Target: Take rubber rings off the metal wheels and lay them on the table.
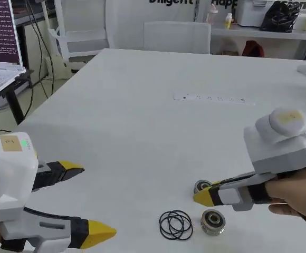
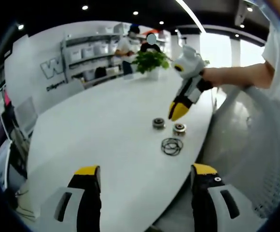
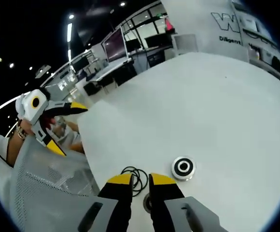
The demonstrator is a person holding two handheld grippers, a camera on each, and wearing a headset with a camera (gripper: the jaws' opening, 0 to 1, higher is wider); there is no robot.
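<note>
Two metal wheels lie near the table's front edge: one bare and in full sight, the other partly behind my right gripper's yellow tip. A small pile of black rubber rings lies flat just left of them. My right gripper hovers over the wheels with its jaws shut and nothing seen between them. In the right gripper view the gripper stands above the rings, with one wheel to the right. My left gripper is wide open at the lower left, well away from the rings.
The white table stretches far back, its front edge close to the wheels. A laptop sits on a side desk at left. A white chair stands behind the table. A potted plant is at the far end.
</note>
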